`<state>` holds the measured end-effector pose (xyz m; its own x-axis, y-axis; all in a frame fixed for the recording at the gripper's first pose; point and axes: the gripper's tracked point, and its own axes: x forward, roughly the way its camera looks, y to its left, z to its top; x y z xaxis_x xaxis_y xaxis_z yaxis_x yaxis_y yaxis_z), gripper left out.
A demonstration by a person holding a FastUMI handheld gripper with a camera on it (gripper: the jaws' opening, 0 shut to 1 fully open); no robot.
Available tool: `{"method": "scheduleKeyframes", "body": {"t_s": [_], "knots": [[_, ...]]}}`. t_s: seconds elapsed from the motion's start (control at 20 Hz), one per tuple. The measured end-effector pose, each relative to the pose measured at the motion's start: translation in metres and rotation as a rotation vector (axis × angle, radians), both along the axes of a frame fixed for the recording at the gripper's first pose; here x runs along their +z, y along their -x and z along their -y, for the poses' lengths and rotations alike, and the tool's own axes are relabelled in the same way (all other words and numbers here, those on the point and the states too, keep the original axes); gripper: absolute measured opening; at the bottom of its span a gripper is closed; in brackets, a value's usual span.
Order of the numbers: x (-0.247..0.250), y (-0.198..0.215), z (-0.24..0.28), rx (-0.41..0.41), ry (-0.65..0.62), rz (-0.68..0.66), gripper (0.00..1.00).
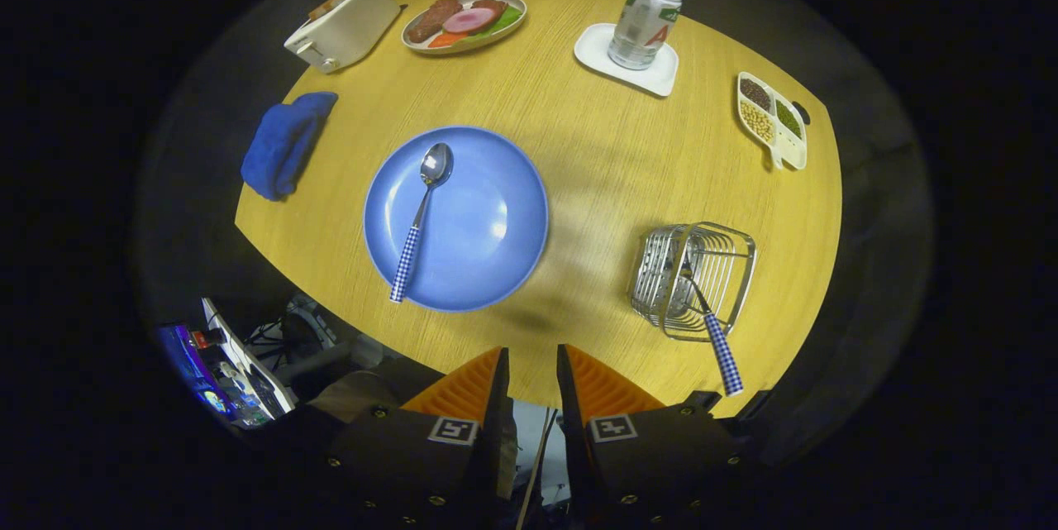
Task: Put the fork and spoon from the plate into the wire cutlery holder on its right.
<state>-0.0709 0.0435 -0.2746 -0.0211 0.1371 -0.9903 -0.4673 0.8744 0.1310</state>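
Observation:
A blue plate (488,257) lies on the yellow table, beyond my fingers and a little to their left. On it rests a spoon (420,219) with a blue-and-white checked handle, bowl pointing away. To the plate's right stands the wire cutlery holder (693,278). A fork (709,322) with the same checked handle leans in it, handle sticking out toward me. My gripper (533,365) hovers high above the table's near edge. Its fingers stand a narrow gap apart with nothing between them.
Around the table's far side sit a white toaster (343,27), a plate of food (464,21), a can (645,9) on a white tray (653,75) and a divided dish of beans (771,120). A blue cloth (285,143) lies left of the plate.

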Motion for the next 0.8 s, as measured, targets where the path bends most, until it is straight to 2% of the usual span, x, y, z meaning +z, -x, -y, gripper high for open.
{"method": "scheduleKeyframes", "body": {"t_s": [0.4, 0.8], "knots": [[-0.006, 0.017, -0.069, -0.026, -0.100, -0.041, 0.35], [-0.029, 0.014, -0.107, -0.080, -0.124, -0.087, 0.35]]}}
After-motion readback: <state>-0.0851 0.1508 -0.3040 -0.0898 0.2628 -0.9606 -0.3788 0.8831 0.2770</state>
